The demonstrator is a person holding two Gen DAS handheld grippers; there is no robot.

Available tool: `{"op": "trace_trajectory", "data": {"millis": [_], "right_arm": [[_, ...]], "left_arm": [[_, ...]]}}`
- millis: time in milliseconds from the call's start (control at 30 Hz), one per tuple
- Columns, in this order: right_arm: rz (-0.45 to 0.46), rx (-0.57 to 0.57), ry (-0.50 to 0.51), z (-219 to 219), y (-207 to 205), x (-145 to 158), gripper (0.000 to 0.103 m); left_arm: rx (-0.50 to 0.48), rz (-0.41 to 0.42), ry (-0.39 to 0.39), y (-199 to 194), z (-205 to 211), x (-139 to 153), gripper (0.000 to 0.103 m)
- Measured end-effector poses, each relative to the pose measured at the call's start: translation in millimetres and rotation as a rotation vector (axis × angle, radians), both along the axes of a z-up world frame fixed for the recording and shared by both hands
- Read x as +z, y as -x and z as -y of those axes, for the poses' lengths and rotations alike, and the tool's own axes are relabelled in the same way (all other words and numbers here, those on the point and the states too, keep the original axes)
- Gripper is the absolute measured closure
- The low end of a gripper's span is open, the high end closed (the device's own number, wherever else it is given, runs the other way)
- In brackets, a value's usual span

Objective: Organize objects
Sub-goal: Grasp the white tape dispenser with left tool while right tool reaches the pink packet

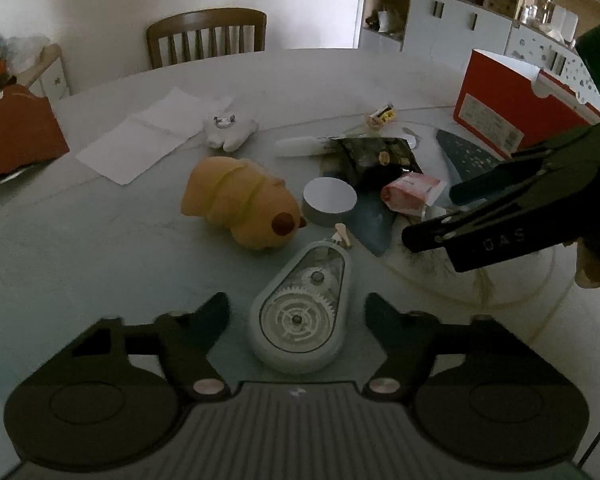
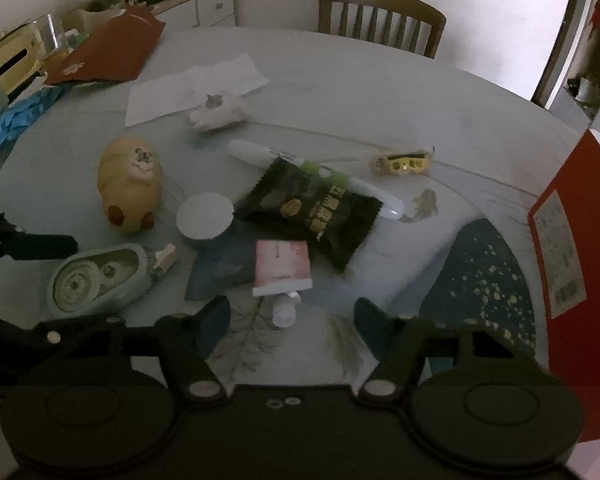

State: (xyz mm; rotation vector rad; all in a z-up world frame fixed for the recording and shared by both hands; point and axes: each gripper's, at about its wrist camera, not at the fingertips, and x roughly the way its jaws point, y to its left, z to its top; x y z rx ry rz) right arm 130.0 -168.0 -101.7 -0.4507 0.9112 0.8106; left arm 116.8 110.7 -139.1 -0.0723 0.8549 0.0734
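A pale green correction tape dispenser (image 1: 300,320) (image 2: 96,280) lies flat on the table between the fingers of my left gripper (image 1: 298,312), with a gap on each side, so the jaws stand open around it. My right gripper (image 2: 290,314) (image 1: 430,216) is open too, and the white cap of a pink tube (image 2: 282,266) (image 1: 412,192) lies between its fingertips, untouched. Close by are a yellow plush toy (image 1: 240,200) (image 2: 130,184), a round white-lidded tin (image 1: 330,202) (image 2: 204,216) and a black snack packet (image 2: 312,208) (image 1: 374,156).
A red box (image 1: 496,108) (image 2: 560,240) stands at the right edge of the table. A white marker (image 2: 260,154), a small wrapped candy (image 2: 404,164), a sheet of paper (image 1: 140,136) and a white lump (image 1: 228,130) lie farther back. A chair (image 1: 208,36) stands behind the table.
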Motion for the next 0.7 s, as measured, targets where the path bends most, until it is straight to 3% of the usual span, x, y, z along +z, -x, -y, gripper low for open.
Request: {"op": "trace_trajectory", "data": {"millis": [67,267,500,700], "right_arm": [[-0.006,0.002,-0.005,-1.5,0.0,0.6,0.043],[-0.016,-0.019,-0.010,-2.2,-1.1,2.1,0.054],[-0.019,-0.037,-0.010,1.7,-0.6,4.4,0.083],[-0.007,-0.047,-0.033,13.4,3.8,11.9,0.088]], "left_arm": [[-0.004,0.002,-0.004,0.7,1.0,1.0,0.048],[-0.005,-0.009,0.007,1.4,4.3,2.8,0.049],[0.018,-0.027,0.026,-0.1,5.6,4.7,0.049],[0.043,-0.029,0.064,1.2,8.4,5.3,0.049]]}}
